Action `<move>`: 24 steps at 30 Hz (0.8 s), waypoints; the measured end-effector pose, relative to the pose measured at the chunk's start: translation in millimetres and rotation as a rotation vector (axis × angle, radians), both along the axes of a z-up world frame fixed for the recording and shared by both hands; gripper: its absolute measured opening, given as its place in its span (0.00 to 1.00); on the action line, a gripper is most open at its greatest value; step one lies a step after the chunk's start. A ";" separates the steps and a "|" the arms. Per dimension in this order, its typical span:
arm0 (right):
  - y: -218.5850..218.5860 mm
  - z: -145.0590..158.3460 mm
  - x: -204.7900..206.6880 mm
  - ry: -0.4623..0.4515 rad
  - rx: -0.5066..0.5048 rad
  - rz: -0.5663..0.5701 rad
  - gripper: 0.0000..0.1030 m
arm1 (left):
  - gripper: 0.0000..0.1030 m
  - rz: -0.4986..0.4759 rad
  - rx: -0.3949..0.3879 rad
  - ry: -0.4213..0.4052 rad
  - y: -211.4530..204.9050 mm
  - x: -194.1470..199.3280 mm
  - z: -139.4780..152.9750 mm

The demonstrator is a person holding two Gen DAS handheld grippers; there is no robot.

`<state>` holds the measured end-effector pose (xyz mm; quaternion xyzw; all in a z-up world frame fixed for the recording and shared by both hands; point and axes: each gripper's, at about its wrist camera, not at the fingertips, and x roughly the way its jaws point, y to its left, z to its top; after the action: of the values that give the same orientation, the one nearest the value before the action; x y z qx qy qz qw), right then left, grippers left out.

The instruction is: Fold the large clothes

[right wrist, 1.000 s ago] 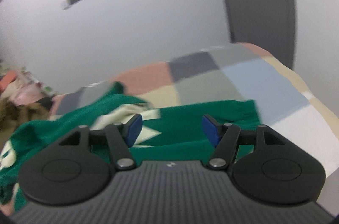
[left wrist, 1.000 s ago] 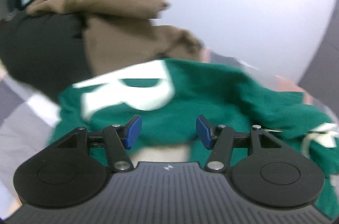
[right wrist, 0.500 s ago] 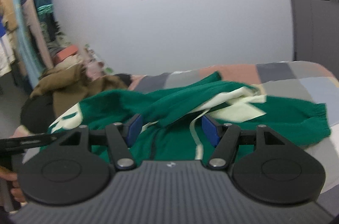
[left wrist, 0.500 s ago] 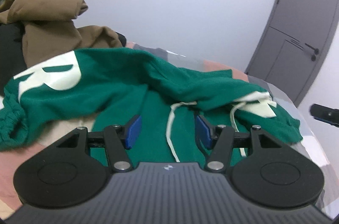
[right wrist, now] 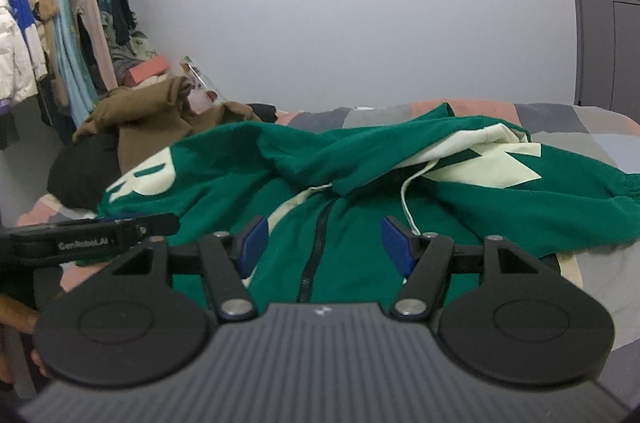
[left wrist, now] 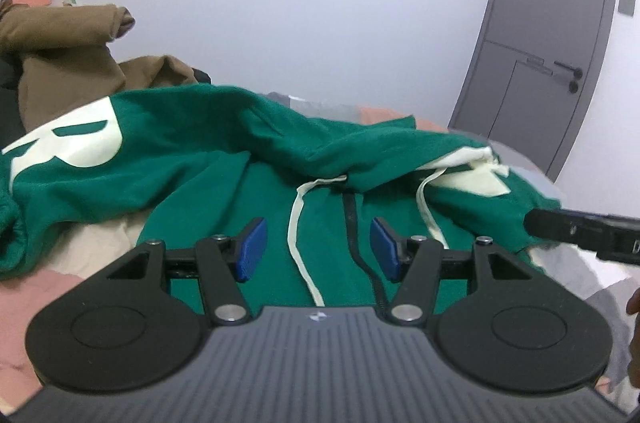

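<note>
A large cream letter "R" stands on the rumpled green zip-up hoodie; "GenRobot.AI" is printed in white on the black left gripper.

The green hoodie is thick matt cloth with a soft, slightly fuzzy face; its pale letters look flat and smooth, and its drawstrings are woven cord. The brown garment at upper left is also matt cloth. The left gripper is matt black plastic with ribbed body, shiny metal pivots and blue rubbery-looking pads. The bed has a smooth cloth cover.
</note>
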<state>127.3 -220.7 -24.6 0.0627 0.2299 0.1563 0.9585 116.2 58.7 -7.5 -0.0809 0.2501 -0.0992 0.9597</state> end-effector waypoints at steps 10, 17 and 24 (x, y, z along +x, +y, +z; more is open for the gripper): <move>-44.1 3.0 98.0 0.062 0.079 -0.141 0.92 | 0.61 -0.010 -0.010 0.077 6.5 55.2 -43.8; -99.4 -14.4 219.8 0.134 0.129 -0.341 0.92 | 0.61 -0.004 -0.063 0.110 12.1 79.6 -64.1; -135.5 -59.7 294.2 0.287 0.174 -0.418 0.94 | 0.61 -0.009 -0.143 0.155 16.6 102.9 -85.1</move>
<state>421.5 -356.2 -84.3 0.2124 0.3315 -0.0365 0.9185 219.1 75.3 -92.6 -0.1553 0.3164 -0.1145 0.9288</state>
